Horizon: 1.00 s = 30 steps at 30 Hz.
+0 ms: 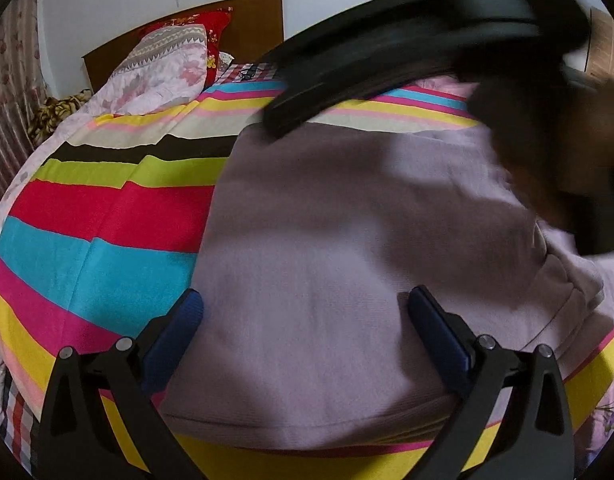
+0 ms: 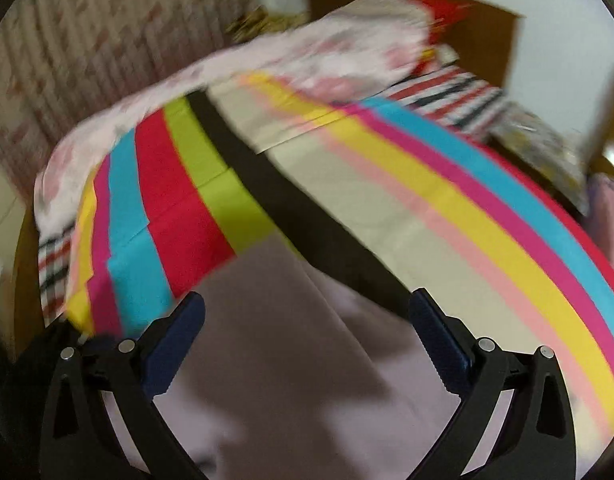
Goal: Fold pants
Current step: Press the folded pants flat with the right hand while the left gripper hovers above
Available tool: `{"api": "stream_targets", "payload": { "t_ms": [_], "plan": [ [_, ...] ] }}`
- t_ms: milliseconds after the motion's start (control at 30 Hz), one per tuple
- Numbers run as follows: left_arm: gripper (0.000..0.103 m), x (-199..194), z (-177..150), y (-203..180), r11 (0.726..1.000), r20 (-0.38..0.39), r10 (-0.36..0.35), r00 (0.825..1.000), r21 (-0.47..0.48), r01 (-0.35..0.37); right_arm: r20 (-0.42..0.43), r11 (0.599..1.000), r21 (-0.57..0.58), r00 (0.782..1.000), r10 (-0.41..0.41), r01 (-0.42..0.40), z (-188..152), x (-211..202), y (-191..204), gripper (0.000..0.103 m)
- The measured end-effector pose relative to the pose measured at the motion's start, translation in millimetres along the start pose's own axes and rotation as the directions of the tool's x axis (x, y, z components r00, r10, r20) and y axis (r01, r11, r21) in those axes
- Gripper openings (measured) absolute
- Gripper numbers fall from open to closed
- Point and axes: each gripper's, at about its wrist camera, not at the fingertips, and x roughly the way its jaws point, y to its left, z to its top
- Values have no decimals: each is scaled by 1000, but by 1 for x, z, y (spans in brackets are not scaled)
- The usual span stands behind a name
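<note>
Pale lilac pants (image 1: 347,248) lie folded flat on a bright striped bedspread (image 1: 99,216). My left gripper (image 1: 305,308) hovers over their near part, open, blue pads wide apart with nothing between them. The right gripper's black body (image 1: 387,40) crosses the top of the left wrist view, blurred, with a hand (image 1: 547,152) at the right. In the right wrist view the same pants (image 2: 291,380) fill the lower middle, and my right gripper (image 2: 307,312) is open above them, empty. That view is motion-blurred.
Pillows and a floral quilt (image 1: 163,68) are piled at the wooden headboard (image 1: 259,20). A curtain (image 2: 87,60) hangs beside the bed. The striped bedspread (image 2: 427,184) stretches beyond the pants on both sides.
</note>
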Motion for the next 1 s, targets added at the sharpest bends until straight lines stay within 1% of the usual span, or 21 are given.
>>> {"api": "stream_targets", "payload": {
  "t_ms": [67, 100, 133, 167, 200, 267, 367, 433, 467, 533, 567, 633, 667, 700, 767, 800, 833, 900, 933, 967, 1000],
  "plan": [
    [102, 1, 0, -1, 1000, 0, -1, 1000, 0, 1, -63, 996, -60, 996, -65, 61, 14, 34, 7, 98],
    [102, 1, 0, -1, 1000, 0, -2, 1000, -2, 2, -71, 995, -73, 995, -74, 69, 14, 41, 5, 98],
    [102, 0, 0, 0, 1000, 0, -3, 1000, -4, 3, -73, 997, -68, 996, -47, 42, 16, 48, -1, 98],
    [102, 0, 0, 0, 1000, 1, -4, 1000, -5, 4, -69, 1000, -21, 998, -12, 10, 18, 51, -9, 98],
    [102, 0, 0, -1, 1000, 2, -3, 1000, -5, 3, -65, 1000, 12, 998, 0, 1, 18, 50, -14, 98],
    [102, 1, 0, 0, 1000, 4, -4, 1000, -5, 4, -32, 998, 60, 999, -18, 20, 18, 39, -15, 98],
    [102, 0, 0, 2, 1000, 5, -8, 1000, -7, 8, 19, 997, 72, 1000, -3, 2, 13, 19, -12, 98],
    [102, 0, 0, 2, 1000, 7, -8, 1000, -7, 8, -17, 997, 24, 997, -77, 78, 8, 26, -10, 98],
    [102, 0, 0, 2, 1000, 7, -7, 1000, -8, 7, -36, 998, 14, 998, -61, 61, 5, 35, -12, 98],
    [102, 0, 0, 2, 1000, 7, -8, 1000, -9, 8, -23, 998, 70, 1000, 1, 1, 2, 40, -22, 98],
    [102, 0, 0, 2, 1000, 7, -7, 1000, -8, 7, -18, 995, 103, 1000, 16, -14, 4, 39, -26, 98],
    [102, 0, 1, 3, 1000, 7, -5, 1000, -6, 5, 36, 994, 106, 999, -33, 29, 5, 28, -23, 98],
    [102, 0, 0, 4, 1000, 7, -5, 1000, -6, 5, 86, 990, 126, 994, -67, 56, 6, 16, -22, 98],
    [102, 0, 0, 3, 1000, 7, -5, 1000, -6, 5, 130, 986, 163, 990, -55, 33, 6, 4, -26, 98],
    [102, 0, 0, 4, 1000, 7, -4, 1000, -6, 4, 178, 974, 226, 983, -35, -7, 4, -17, -35, 98],
    [102, 0, 0, 4, 1000, 7, -4, 1000, -6, 4, 167, 971, 238, 984, -64, 23, -1, -28, -36, 98],
    [102, 0, -1, 4, 1000, 7, -4, 1000, -5, 4, 133, 973, 221, 986, -99, 68, -9, -40, -32, 98],
    [102, 0, -1, 4, 1000, 7, -4, 1000, -5, 4, 83, 979, 159, 987, -139, 125, -29, -56, -24, 98],
    [102, 0, -1, 4, 1000, 7, -4, 1000, -5, 4, 65, 978, 136, 983, -170, 160, -38, -60, -22, 98],
    [102, 0, -1, 3, 1000, 7, -2, 1000, -5, 2, 31, 972, 99, 975, -219, 215, -56, -66, -18, 98],
    [102, 0, 0, 2, 1000, 6, -1, 1000, -5, 1, -1, 966, 70, 969, -248, 248, -73, -70, -15, 98]
  ]
}}
